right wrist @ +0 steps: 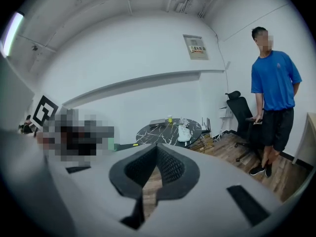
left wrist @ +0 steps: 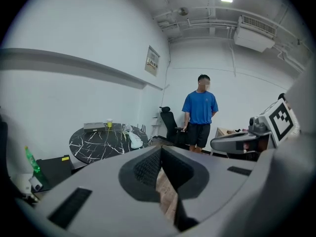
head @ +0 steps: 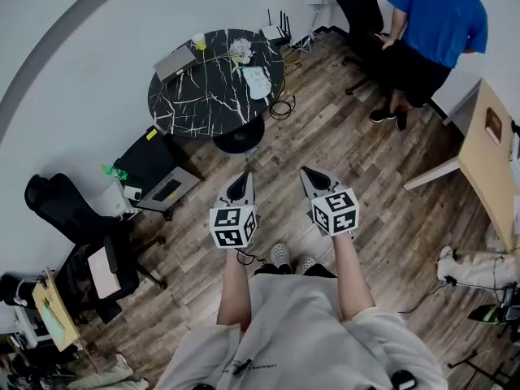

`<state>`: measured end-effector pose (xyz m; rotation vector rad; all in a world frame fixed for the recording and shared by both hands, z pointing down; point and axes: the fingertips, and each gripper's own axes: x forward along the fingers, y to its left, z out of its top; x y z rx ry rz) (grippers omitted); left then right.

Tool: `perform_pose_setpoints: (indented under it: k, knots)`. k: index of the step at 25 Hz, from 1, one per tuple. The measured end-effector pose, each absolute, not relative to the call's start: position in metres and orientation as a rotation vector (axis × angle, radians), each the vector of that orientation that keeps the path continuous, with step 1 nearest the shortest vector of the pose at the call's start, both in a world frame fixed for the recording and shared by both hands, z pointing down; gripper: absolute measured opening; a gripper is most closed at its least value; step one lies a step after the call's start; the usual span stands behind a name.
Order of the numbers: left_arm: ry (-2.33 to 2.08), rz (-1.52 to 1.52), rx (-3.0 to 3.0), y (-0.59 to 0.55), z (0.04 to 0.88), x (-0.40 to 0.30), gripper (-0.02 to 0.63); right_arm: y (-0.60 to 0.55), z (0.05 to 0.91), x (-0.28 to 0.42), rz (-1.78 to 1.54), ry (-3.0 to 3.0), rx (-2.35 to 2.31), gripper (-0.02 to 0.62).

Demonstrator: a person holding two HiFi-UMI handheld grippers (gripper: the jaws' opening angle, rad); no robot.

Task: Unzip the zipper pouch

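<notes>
Two grippers, one in each of my hands, are held out above the wood floor [head: 349,145], side by side and a little apart. From the left: the round black marble table [head: 203,104] stands ahead of me and off to the left, well apart from both grippers. A grey laptop [head: 174,62] and a yellow cup [head: 199,41] sit on its far left part. The pale thing that looks to be the zipper pouch [head: 257,82] lies on its right part near the rim. My left gripper [head: 240,180] has its jaws pressed together with nothing between them, and it points roughly toward the table. My right gripper [head: 309,177] is likewise closed and empty. At far right a person in a blue shirt [head: 439,19] stands near a black chair [head: 357,2].
</notes>
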<state>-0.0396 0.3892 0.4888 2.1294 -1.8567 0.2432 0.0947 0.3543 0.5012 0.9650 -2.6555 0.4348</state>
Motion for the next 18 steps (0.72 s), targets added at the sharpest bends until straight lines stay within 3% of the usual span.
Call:
perform_pose_setpoints:
  k: [5,10,18]
  knots:
    - [-1.873,0.223,2.117,0.380,0.490,-0.062,0.029,0.347,0.503,0.083,0.472,-2.662,0.987,0.036]
    - [-1.880,0.193,2.101,0.368,0.493,-0.089,0.152,0.335,0.507,0.067,0.512,-2.666,0.968,0.154]
    - [-1.854,0.200,2.072,0.348,0.510,-0.123,0.160,0.304,0.521,0.057,0.528,-2.638,1.004,0.189]
